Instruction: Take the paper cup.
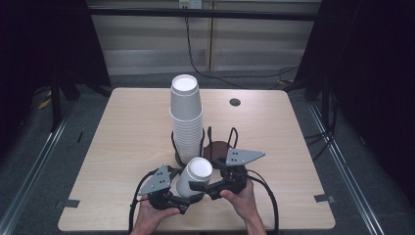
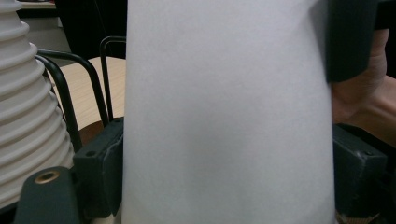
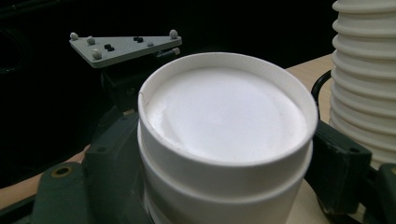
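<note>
White paper cups [image 1: 194, 175], seemingly two nested, gripped by both tools.

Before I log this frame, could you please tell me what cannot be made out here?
- High view: the wire rack's base, hidden behind the cup stack and claws.
- Left gripper view: the held cups' rim and bottom, cut off by the edges.
- Right gripper view: how many cups are nested.

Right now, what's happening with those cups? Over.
Left gripper and right gripper both clamp the upside-down paper cups. Tall cup stack in wire holder close behind.
</note>
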Tool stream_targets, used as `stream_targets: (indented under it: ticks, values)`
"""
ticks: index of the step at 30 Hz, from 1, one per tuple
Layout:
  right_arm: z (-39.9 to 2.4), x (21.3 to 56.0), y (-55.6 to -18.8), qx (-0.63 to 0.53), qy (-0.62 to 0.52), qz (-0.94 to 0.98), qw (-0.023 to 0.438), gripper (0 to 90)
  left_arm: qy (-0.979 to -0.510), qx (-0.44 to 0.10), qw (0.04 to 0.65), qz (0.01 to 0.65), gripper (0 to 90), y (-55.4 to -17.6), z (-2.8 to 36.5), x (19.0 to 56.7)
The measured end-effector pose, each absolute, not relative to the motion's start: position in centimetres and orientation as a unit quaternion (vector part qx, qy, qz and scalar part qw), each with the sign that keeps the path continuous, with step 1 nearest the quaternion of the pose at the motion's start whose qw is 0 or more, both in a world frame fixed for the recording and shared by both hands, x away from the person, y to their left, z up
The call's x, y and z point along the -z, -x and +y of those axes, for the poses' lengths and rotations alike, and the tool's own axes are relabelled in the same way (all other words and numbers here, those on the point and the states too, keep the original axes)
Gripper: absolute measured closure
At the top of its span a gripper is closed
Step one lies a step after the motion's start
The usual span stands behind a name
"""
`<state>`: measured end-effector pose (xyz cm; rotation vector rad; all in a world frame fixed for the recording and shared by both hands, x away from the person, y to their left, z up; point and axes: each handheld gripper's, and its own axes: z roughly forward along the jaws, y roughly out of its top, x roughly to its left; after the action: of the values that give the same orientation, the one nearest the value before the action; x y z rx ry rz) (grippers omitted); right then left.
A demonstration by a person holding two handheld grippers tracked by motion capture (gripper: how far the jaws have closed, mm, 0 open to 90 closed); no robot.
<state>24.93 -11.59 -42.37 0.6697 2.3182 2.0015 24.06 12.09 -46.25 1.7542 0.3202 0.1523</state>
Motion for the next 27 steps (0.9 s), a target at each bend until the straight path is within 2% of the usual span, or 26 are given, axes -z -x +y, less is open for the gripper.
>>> stream_targets:
  ticks: [9,27]
  values:
    - [-11.6,42.4,-25.0,-0.639,-0.217,0.738,0.009,13.2,-0.768,-0.063,0.621,0.144,16.1,-24.3,12.5,46.2]
    - [-12.7,43.0,-24.7,-0.640,-0.220,0.736,0.016,13.3,-0.786,-0.049,0.599,0.147,16.3,-24.8,13.5,46.1]
